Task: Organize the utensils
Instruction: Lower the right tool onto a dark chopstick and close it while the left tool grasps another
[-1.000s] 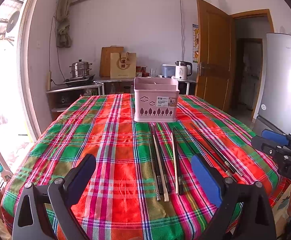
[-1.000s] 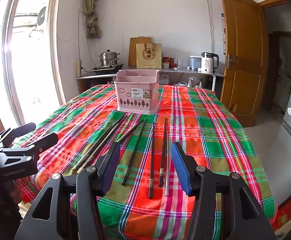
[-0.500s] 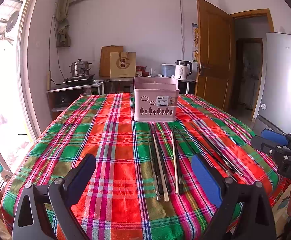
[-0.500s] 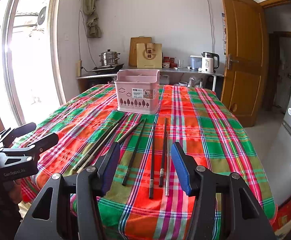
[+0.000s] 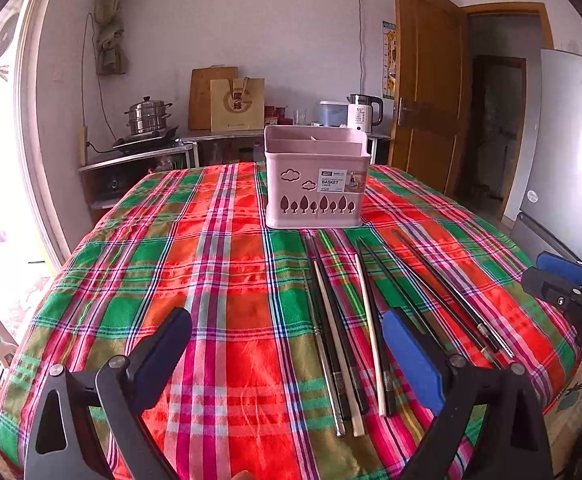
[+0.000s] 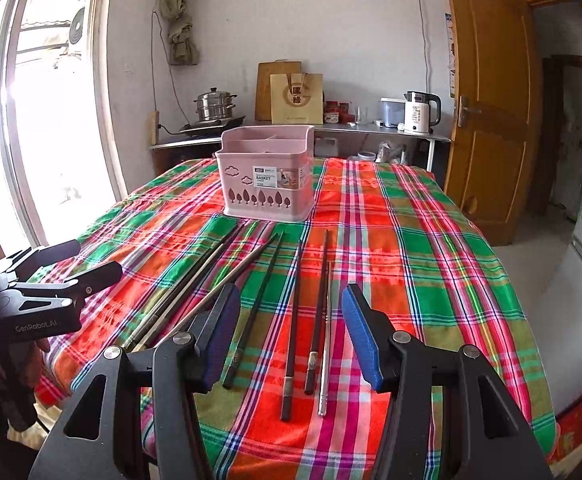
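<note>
Plaid cloth [image 5: 219, 280] covers the table, with a pink basket [image 5: 317, 182] standing at its far middle. Chopsticks [image 5: 345, 332] lie in loose rows just in front of the basket. Nearer still, the left gripper [image 5: 287, 360] and right gripper [image 6: 291, 332] hover spread apart, holding nothing.

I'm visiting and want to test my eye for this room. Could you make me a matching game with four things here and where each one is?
Things:
1. pink basket
2. chopsticks
3. steamer pot
4. white kettle

Places:
A. on the stove near the window
B. lying flat on the plaid cloth, in front of the basket
C. on the counter near the wooden door
D. standing upright at the middle of the table

Pairs: 1-D, 2-B, 3-A, 4-C
</note>
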`<move>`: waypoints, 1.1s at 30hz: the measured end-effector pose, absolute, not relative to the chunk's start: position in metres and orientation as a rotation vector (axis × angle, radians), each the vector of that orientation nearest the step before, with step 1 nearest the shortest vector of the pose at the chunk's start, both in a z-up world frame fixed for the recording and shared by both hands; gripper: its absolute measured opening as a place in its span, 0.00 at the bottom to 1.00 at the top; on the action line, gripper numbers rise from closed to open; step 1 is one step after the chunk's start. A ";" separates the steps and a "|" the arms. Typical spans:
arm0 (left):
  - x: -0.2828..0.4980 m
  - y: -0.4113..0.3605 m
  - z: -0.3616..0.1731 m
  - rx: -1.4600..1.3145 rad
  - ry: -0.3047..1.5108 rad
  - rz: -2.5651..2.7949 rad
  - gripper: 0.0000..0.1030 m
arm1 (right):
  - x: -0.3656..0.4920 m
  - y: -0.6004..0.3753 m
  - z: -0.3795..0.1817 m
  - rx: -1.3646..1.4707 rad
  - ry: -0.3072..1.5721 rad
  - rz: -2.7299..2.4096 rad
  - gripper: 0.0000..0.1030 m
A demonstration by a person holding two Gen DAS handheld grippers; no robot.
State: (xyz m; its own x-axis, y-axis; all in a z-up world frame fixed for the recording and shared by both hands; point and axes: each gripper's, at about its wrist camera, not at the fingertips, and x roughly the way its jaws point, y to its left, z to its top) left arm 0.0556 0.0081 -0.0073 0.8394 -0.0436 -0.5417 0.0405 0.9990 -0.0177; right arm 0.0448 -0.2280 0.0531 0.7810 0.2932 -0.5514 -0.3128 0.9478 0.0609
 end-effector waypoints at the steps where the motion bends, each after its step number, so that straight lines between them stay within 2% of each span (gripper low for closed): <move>1: 0.063 0.009 -0.008 -0.002 0.580 -0.046 0.93 | 0.050 -0.229 0.052 -0.038 0.595 0.327 0.52; 7: 0.113 0.018 -0.016 0.000 0.683 -0.083 0.90 | 0.083 -0.231 0.044 -0.038 0.653 0.330 0.52; 9: 0.134 0.020 -0.021 0.003 0.727 -0.098 0.82 | 0.096 -0.231 0.041 -0.037 0.682 0.325 0.52; 14: 0.177 0.025 -0.030 -0.016 0.792 -0.136 0.74 | 0.130 -0.226 0.034 -0.065 0.735 0.336 0.52; 19: 0.217 0.022 -0.039 -0.025 0.849 -0.172 0.59 | 0.169 -0.224 0.019 -0.073 0.811 0.346 0.41; 21: 0.231 0.018 -0.043 -0.023 0.877 -0.194 0.51 | 0.184 -0.223 0.011 -0.072 0.846 0.349 0.32; 27: 0.260 0.011 -0.054 -0.026 0.934 -0.224 0.34 | 0.219 -0.221 -0.004 -0.072 0.909 0.346 0.23; 33: 0.273 0.008 -0.058 -0.017 0.956 -0.225 0.31 | 0.236 -0.216 -0.014 -0.064 0.949 0.357 0.21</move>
State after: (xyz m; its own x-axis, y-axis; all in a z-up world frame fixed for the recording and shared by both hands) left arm 0.2733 0.0077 -0.0579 0.5552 -0.1975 -0.8079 0.1828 0.9766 -0.1132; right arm 0.2360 -0.2164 -0.0136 0.5283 0.2710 -0.8046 -0.3265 0.9397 0.1022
